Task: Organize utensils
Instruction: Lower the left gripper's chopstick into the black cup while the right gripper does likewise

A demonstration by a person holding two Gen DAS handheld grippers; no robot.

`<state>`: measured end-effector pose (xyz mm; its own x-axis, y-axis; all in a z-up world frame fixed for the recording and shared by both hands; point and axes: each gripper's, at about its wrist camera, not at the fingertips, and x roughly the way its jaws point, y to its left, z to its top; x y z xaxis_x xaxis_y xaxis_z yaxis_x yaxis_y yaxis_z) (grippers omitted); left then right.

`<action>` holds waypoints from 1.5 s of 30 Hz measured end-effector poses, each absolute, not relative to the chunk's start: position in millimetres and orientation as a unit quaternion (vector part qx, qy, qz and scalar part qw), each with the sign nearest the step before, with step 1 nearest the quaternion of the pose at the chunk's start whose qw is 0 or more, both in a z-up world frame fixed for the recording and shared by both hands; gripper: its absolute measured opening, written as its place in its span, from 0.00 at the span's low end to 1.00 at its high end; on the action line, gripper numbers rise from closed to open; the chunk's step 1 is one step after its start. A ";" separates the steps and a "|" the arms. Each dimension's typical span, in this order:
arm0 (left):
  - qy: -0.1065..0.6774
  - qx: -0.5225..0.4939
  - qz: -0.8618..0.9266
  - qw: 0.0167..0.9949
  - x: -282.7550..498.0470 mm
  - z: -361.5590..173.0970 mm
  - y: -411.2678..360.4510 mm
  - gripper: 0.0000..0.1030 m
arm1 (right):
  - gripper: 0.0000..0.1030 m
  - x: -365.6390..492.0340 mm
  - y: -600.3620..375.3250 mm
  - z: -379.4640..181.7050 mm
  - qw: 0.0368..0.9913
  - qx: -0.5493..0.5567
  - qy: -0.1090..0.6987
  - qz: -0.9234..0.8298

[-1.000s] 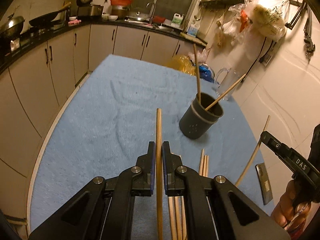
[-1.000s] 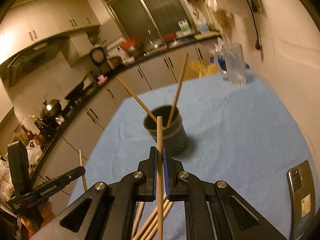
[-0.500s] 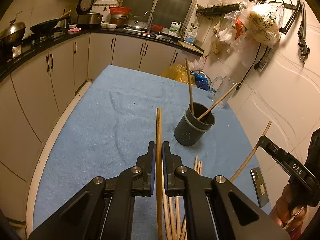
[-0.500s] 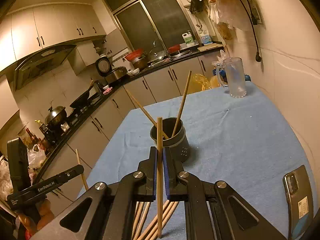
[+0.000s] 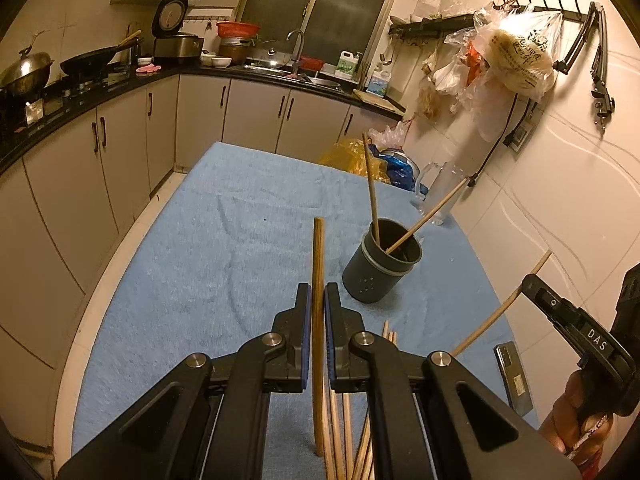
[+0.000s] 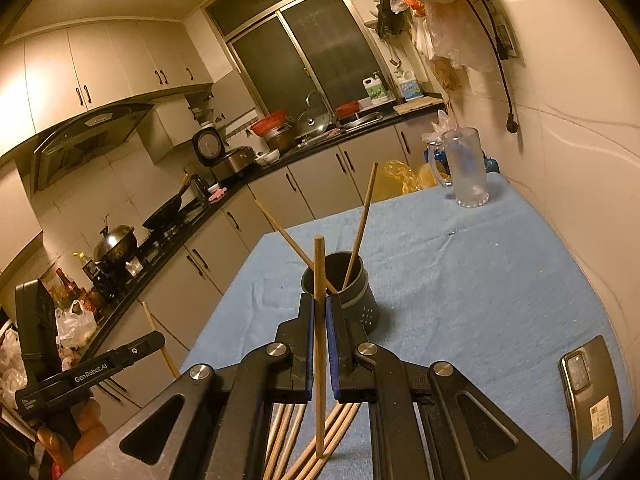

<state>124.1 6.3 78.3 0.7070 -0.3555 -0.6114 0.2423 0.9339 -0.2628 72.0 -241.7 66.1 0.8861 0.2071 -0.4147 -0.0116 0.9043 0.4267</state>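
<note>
Each tool pinches one chopstick; the holder stands beyond, nothing between.

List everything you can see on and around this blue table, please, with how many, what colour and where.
Blue towel-like table cover: one, over the whole table.
Dark grey round utensil holder: one, mid-table, two wooden chopsticks leaning inside.
Loose wooden chopsticks: several, tan, lying under the grippers.
Clear glass mug: one, far corner by the wall.
Dark smartphone: one, near the table's right edge.
Left gripper: black, shut on one upright wooden chopstick.
Right gripper: black, shut on another chopstick.
</note>
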 end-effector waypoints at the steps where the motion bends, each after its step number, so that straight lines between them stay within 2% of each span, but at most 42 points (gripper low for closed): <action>1: 0.346 -0.081 -0.163 0.920 124.1 79.8 5.9 0.06 | 0.07 71.7 -242.5 67.2 0.948 0.213 0.230 0.058; 24: 0.322 -0.067 -0.180 0.927 138.0 118.8 -18.8 0.06 | 0.07 73.4 -258.8 97.1 0.954 0.220 0.196 0.062; 45: 0.276 -0.050 -0.198 0.939 155.3 183.5 -53.7 0.06 | 0.07 86.8 -282.7 141.9 0.958 0.235 0.153 0.058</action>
<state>155.3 -53.7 183.5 0.7693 -0.3991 -0.4989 0.3445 0.9167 -0.2022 86.8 -282.7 141.9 0.9465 0.1834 -0.2654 -0.0395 0.8823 0.4689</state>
